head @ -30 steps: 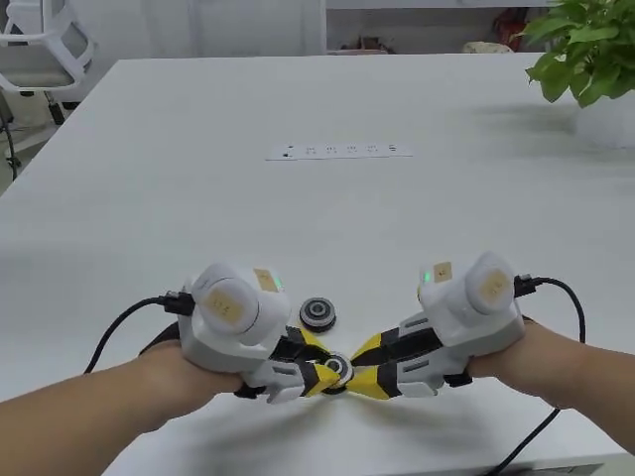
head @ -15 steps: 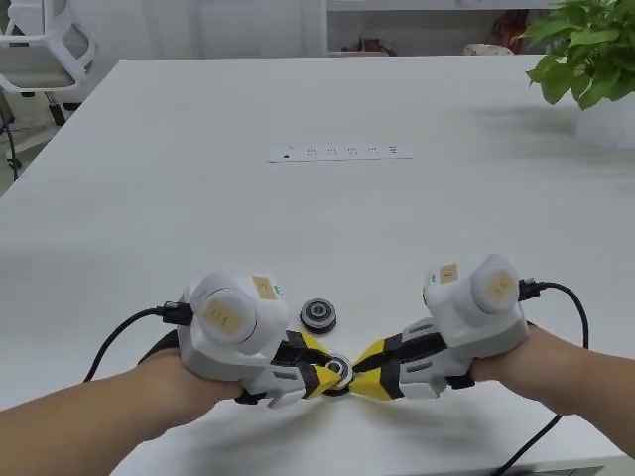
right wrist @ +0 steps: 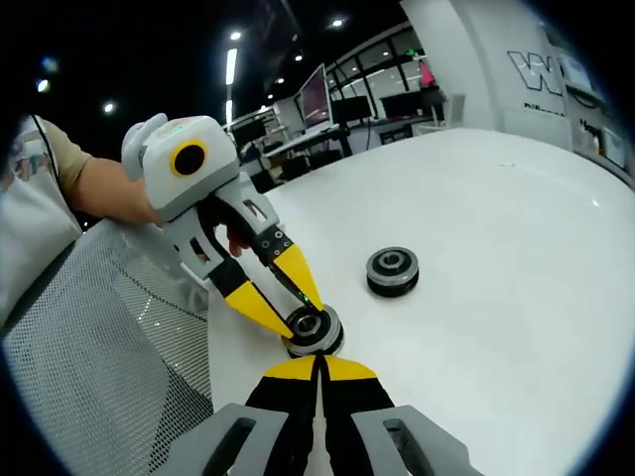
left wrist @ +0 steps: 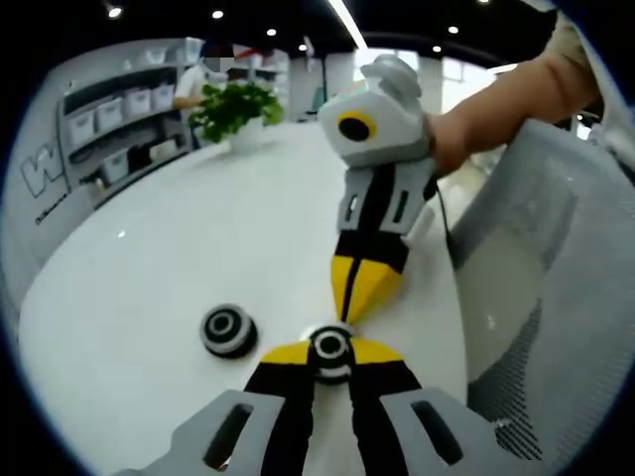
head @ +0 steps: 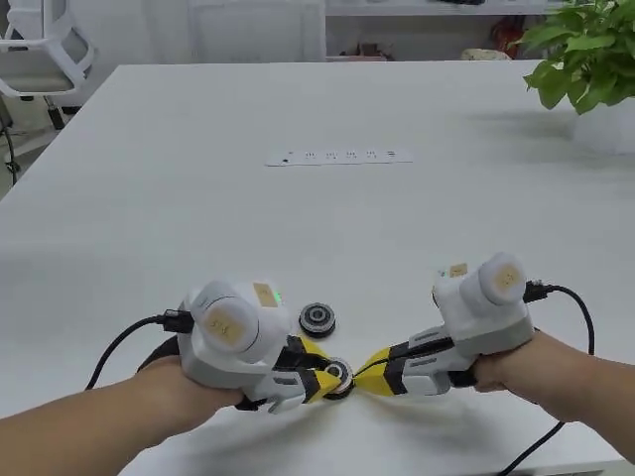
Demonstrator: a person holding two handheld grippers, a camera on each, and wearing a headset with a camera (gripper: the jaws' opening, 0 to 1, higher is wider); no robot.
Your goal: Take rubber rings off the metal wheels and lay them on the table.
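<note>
Gripping a wheel (head: 335,373) at the table's (head: 298,218) near edge.
Left gripper (head: 323,379) clamps the round metal wheel. Right gripper (head: 371,365), jaws pressed together, touches its 3 o'clock rim; any ring pinched there is hidden. Second wheel (head: 317,317) lies just beyond, at 12 o'clock. Wall lettering (right wrist: 529,69) starts "W", the rest cut off.

Two small round silver metal wheels, each w/ black rubber ring on rim. Wheel 1 (head: 335,373) (left wrist: 330,348) (right wrist: 316,328): roughly flat, hub up, pinched between left gripper (head: 318,383) yellow tips near front edge of white table (head: 298,218); right gripper (head: 369,372) closed tip touches its rim opposite. Wheel 2 (head: 317,317) (left wrist: 228,330) (right wrist: 393,270): flat on table, free, just beyond wheel 1, not touching it.
</note>
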